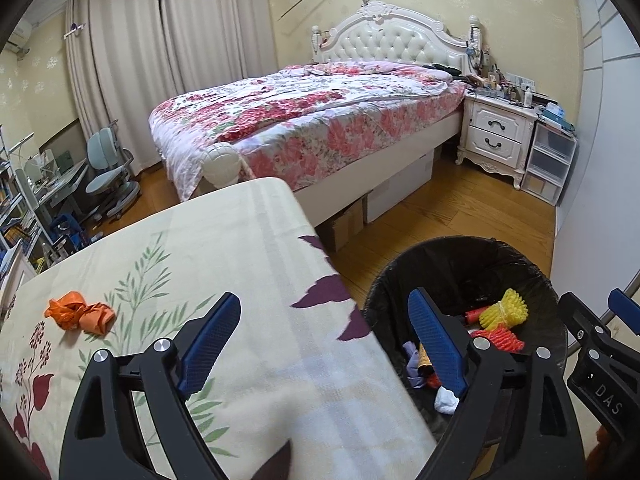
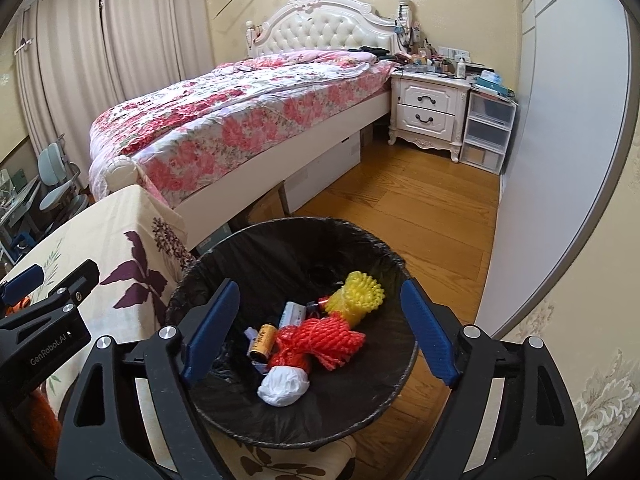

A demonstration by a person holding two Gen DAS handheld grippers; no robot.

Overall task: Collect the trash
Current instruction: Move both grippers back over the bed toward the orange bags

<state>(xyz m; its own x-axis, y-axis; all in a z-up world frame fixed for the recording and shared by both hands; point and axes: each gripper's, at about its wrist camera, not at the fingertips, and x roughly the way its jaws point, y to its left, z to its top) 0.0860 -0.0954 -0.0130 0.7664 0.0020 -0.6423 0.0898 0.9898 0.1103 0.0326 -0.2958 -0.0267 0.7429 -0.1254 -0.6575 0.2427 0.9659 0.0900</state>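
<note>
A black-lined trash bin [image 2: 384, 396] stands beside the cloth-covered table [image 1: 224, 248]. Inside lie a red foam net [image 2: 320, 340], a yellow foam net [image 2: 358, 294], a white wad [image 2: 282, 386] and a small orange can [image 2: 264, 342]. My right gripper [image 2: 320, 336] hangs open above the bin with nothing between its blue fingers. My left gripper [image 1: 326, 344] is open too, spanning the table's edge and the bin [image 1: 472, 264], empty. Crumpled orange trash [image 1: 80, 312] lies on the table at the left, apart from the left gripper. The right gripper shows at the left wrist view's right edge.
A bed [image 1: 312, 120] with a floral quilt stands beyond the table. A white nightstand [image 1: 496, 136] and plastic drawers [image 1: 550, 164] sit at the far right by a pale wardrobe door [image 2: 560, 160]. Wooden floor [image 2: 420, 208] lies between bed and bin. Desk chairs [image 1: 108, 172] stand at the left.
</note>
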